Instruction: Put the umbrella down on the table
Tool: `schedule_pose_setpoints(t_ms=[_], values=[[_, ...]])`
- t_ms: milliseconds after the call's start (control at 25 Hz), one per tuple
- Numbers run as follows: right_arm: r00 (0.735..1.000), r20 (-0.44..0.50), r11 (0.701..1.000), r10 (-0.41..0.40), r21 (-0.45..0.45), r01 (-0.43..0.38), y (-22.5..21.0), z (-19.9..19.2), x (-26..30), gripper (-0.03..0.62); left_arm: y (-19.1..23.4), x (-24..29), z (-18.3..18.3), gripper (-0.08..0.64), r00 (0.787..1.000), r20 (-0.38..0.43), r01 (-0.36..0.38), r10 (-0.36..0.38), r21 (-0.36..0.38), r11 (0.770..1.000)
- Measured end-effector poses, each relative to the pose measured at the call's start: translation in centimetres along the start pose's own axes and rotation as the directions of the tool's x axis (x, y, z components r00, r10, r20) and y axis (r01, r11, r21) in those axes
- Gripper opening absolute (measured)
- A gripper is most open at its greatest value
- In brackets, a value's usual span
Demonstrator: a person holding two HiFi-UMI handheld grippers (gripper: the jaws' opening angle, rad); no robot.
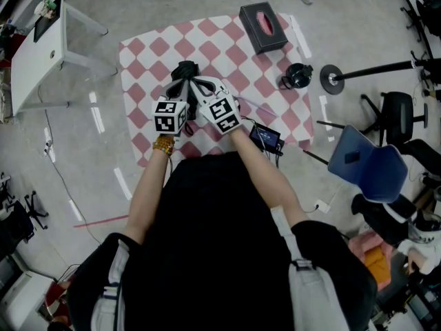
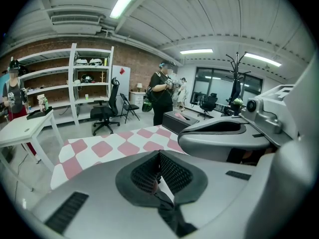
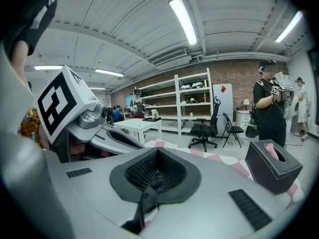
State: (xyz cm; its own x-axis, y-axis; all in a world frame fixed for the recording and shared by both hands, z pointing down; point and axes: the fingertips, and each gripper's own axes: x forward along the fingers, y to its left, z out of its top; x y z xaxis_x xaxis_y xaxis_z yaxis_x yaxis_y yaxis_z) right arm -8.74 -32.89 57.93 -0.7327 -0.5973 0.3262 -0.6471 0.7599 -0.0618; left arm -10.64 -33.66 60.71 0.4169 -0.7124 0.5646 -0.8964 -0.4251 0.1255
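In the head view, the black umbrella point(image 1: 185, 70) is a folded dark bundle over the pink-and-white checked table point(image 1: 227, 47). Both grippers meet at it side by side, my left gripper point(image 1: 179, 85) on the left and my right gripper point(image 1: 198, 85) on the right. In the left gripper view the left gripper point(image 2: 159, 157) has its jaws together, and a strip of black umbrella fabric point(image 2: 172, 215) comes out from between the pads. In the right gripper view the right gripper point(image 3: 158, 154) is likewise closed, pinching a black strap of the umbrella point(image 3: 144, 195). The rest of the umbrella is hidden behind the jaws.
A black tissue box point(image 1: 262, 26) stands at the table's far right, with a round black object point(image 1: 298, 74) near the right edge and a small screen device point(image 1: 265, 136) at the near edge. A white side table point(image 1: 38, 54) stands left, and a blue chair point(image 1: 365, 163) and a stand base point(image 1: 332, 78) right. A person point(image 2: 160, 96) stands beyond the table.
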Motion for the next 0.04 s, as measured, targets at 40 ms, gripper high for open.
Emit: schedule_pose_setpoints(t_ms=[40], values=[[1.0, 0.0, 1.0, 0.001, 0.0, -0.001, 0.03, 0.01, -0.01, 0.015, -0.01, 0.0, -0.06, 0.014, 1.0, -0.001, 0.0, 0.0, -0.001, 1.0]])
